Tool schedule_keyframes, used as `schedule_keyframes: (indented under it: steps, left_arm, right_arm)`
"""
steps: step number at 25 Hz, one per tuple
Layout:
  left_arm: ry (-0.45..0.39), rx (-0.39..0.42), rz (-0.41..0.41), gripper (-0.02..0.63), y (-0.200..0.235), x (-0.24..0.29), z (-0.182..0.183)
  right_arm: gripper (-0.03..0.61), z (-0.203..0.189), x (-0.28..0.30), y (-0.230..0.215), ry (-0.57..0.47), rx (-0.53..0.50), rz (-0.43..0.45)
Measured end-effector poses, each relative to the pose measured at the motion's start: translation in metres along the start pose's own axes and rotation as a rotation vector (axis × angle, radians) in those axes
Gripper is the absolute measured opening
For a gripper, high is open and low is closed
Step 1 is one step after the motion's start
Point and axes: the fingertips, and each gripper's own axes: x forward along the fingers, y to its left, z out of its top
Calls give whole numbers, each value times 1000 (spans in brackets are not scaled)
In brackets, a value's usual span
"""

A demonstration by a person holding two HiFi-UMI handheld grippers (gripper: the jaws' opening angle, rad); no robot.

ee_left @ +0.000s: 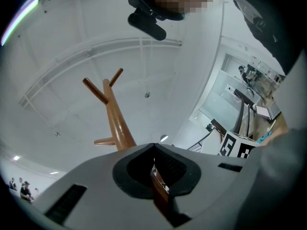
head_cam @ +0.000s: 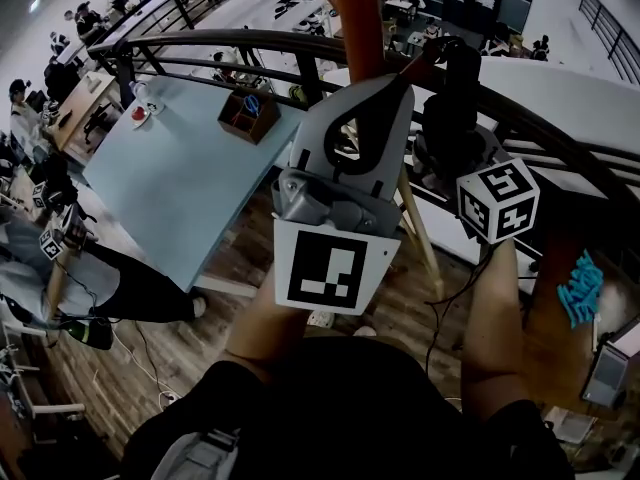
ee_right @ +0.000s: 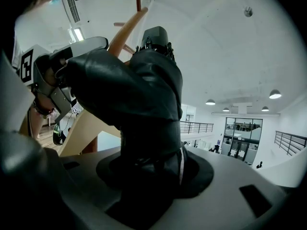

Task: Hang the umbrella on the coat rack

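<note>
Your right hand-held gripper squeezes the folded black umbrella up close beside the coat rack, while your left hand-held gripper pinches a thin brown strap, likely to slip it over a peg.

No lettering, brand or number is readable; the left cube and right cube bear only black-and-white square markers.

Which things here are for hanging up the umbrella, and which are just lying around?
For the job: umbrella, its brown strap, coat rack.
Just lying about: blue table, brown box on it, railing.
</note>
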Motion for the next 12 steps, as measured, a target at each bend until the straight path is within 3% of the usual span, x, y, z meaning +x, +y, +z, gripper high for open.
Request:
schedule_keyframes:
  steps: [12]
  left_arm:
    - [-24,2,3,11,0,-3,5]
  right_arm:
    - [224,-16,3,-8,52,26,-13]
